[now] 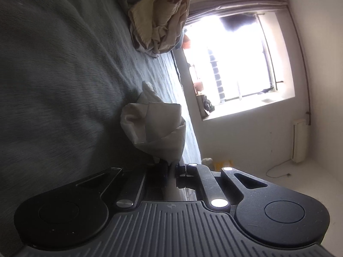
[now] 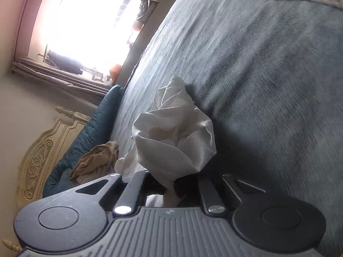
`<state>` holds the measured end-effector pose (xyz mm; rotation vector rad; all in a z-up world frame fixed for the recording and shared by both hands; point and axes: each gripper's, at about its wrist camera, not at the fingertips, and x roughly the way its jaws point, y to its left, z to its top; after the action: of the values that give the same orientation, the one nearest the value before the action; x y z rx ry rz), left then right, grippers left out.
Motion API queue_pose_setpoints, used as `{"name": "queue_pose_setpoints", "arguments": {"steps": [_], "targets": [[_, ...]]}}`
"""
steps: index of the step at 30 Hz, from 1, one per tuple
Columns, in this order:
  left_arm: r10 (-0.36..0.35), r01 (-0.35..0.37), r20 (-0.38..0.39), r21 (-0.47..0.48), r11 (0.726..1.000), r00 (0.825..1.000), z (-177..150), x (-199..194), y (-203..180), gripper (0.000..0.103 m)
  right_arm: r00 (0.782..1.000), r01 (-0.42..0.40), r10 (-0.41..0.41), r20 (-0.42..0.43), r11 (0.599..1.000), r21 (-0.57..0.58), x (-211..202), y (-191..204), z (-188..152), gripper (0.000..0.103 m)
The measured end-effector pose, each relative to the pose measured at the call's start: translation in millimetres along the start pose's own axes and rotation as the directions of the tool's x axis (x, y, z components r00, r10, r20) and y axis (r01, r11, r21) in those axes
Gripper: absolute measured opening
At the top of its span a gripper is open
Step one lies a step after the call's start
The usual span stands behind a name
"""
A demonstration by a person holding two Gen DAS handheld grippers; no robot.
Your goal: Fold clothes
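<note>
Here: white cloth (image 1: pixel 156 128) pinched between fingers of left gripper (image 1: pixel 171 169) and right gripper (image 2: pixel 171 188), over bedspread (image 2: pixel 268 85).

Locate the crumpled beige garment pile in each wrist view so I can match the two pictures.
Left wrist view: the beige garment pile sits at top centre, on the grey-green bedspread, just left of the window.
Right wrist view: it lies at lower left, beside the blue pillow.
Shared landmark: the bright window.
</note>
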<state>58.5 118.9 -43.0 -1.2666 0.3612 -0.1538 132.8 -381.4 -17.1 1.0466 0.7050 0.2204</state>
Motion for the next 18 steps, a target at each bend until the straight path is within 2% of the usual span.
{"name": "queue_pose_setpoints", "arguments": {"steps": [9, 12, 14, 15, 16, 17, 18], "targets": [[0.037, -0.031, -0.086, 0.074, 0.997, 0.996, -13, -54, 6, 0.004, 1.000, -0.010, 0.011, -0.011, 0.996, 0.091, -109, -24, -82, 0.008], [0.052, -0.041, -0.116, 0.099, 0.994, 0.992, -14, -63, 11, 0.004, 1.000, 0.004, -0.002, -0.019, 0.995, 0.096, -127, -32, -104, 0.010], [0.057, -0.043, -0.155, 0.087, 0.995, 0.986, -12, -58, 20, 0.005, 0.998, 0.055, -0.053, -0.026, 0.997, 0.054, -126, -37, -108, 0.017], [0.070, -0.056, -0.167, 0.088, 0.995, 0.984, -10, -56, 24, 0.007, 0.996, 0.089, -0.088, -0.029, 0.995, 0.034, -125, -39, -107, 0.026], [0.084, -0.069, -0.176, 0.091, 0.993, 0.981, -8, -54, 27, 0.016, 0.994, 0.107, -0.106, -0.033, 0.994, 0.023, -126, -41, -105, 0.028], [0.098, -0.082, -0.182, 0.097, 0.992, 0.978, -5, -54, 28, 0.030, 0.994, 0.105, -0.104, -0.030, 0.994, 0.013, -130, -40, -103, 0.029], [0.107, -0.089, -0.182, 0.107, 0.990, 0.977, -3, -56, 28, 0.035, 0.994, 0.106, -0.106, -0.020, 0.994, 0.002, -137, -38, -101, 0.037]]}}
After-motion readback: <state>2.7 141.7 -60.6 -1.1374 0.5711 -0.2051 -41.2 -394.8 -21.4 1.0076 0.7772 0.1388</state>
